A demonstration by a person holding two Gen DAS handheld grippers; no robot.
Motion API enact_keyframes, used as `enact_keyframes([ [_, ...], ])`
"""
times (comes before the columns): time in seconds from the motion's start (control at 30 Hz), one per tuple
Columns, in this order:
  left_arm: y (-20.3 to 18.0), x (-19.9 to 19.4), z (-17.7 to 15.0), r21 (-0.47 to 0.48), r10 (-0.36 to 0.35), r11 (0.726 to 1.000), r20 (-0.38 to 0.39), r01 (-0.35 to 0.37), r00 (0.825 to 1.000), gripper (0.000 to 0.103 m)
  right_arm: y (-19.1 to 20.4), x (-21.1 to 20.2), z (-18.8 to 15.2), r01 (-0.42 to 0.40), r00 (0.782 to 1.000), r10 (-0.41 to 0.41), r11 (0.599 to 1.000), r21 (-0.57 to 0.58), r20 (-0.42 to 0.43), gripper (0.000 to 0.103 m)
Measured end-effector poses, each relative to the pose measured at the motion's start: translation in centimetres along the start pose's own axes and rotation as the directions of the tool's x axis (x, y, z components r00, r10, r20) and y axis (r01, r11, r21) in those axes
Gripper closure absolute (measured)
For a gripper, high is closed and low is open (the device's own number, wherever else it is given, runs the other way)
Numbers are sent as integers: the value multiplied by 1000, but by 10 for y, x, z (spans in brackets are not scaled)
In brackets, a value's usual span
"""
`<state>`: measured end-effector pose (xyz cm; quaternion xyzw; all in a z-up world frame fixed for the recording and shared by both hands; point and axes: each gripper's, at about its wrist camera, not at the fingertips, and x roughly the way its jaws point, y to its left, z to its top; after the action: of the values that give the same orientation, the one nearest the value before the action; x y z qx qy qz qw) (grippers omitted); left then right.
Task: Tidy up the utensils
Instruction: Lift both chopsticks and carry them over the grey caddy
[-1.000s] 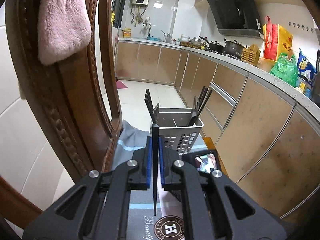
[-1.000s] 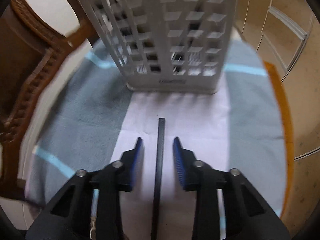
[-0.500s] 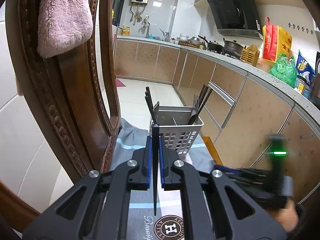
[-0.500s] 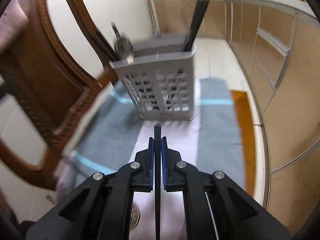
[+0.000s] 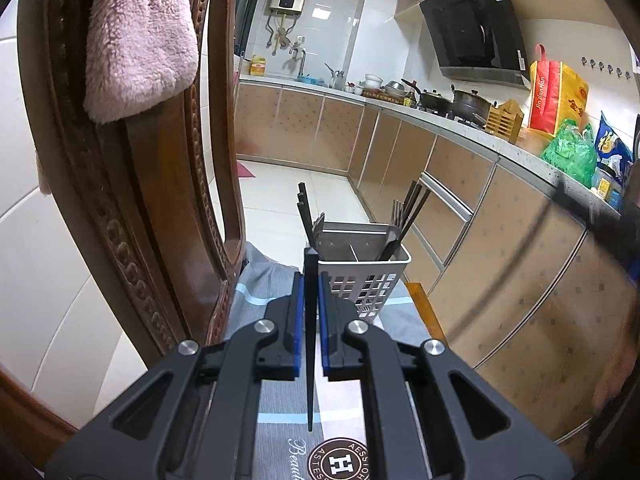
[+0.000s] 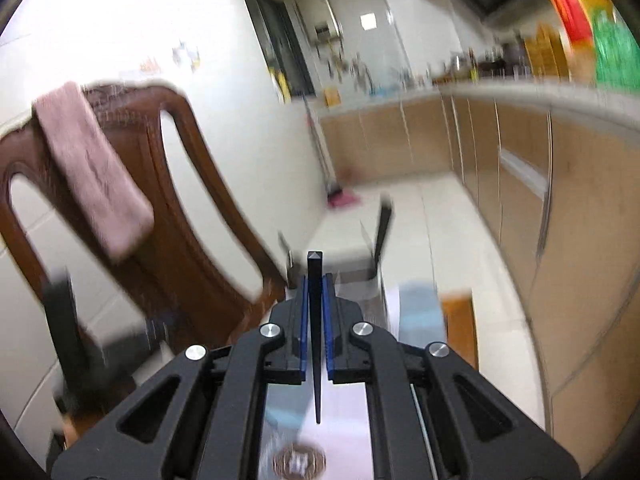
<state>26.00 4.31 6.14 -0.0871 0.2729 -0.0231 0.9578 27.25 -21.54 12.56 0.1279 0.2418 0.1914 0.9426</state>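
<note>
Kitchen interior: tan cabinets [image 5: 400, 152] run along the counter, and a carved wooden chair [image 5: 160, 240] draped with a pink towel [image 5: 140, 36] stands to the left of a grey-and-white cloth [image 5: 280, 420]. On that cloth sits the perforated white utensil caddy [image 5: 366, 276], already bearing upright dark chopsticks [image 5: 408, 212] in its far compartments. Your left gripper [image 5: 309, 312] is pinched tight on one black chopstick [image 5: 309, 344], blunt end forward, tapered tip trailing back toward you, just short of the caddy rim. Your right gripper [image 6: 315, 320] is likewise clamped on a second black chopstick [image 6: 316, 352]; that view is motion-blurred, and the caddy beyond it cannot be made out clearly. Judged from the frames, each stick is light, rigid and smooth-sided, hence liable to pivot or slide between the blue pads [image 5: 297, 320]. You hold both near the thick end, which should resist slipping. To seat one, tilt it tip-down over a free compartment before releasing; a flat release would probably let it roll off the rim.
</note>
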Motion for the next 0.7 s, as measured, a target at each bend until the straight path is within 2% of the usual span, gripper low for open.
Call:
enact_keyframes([
  [0.2, 2, 2, 0, -7, 0, 1000, -3, 0, 1000, 96, 20, 28, 78, 79, 986, -68, 995, -63, 155, 96],
  [0.33, 4, 3, 0, -11, 0, 1000, -6, 0, 1000, 96, 20, 54, 99, 130, 974, -114, 989, -72, 194, 96],
  [0.5, 7, 4, 1, -18, 4, 1000, -6, -4, 1000, 96, 9, 96, 86, 154, 975, -145, 987, -48, 167, 96],
  [0.7, 9, 5, 0, -21, 12, 1000, -8, -12, 1000, 96, -7, 146, 29, 201, 975, -195, 978, -55, 106, 96],
])
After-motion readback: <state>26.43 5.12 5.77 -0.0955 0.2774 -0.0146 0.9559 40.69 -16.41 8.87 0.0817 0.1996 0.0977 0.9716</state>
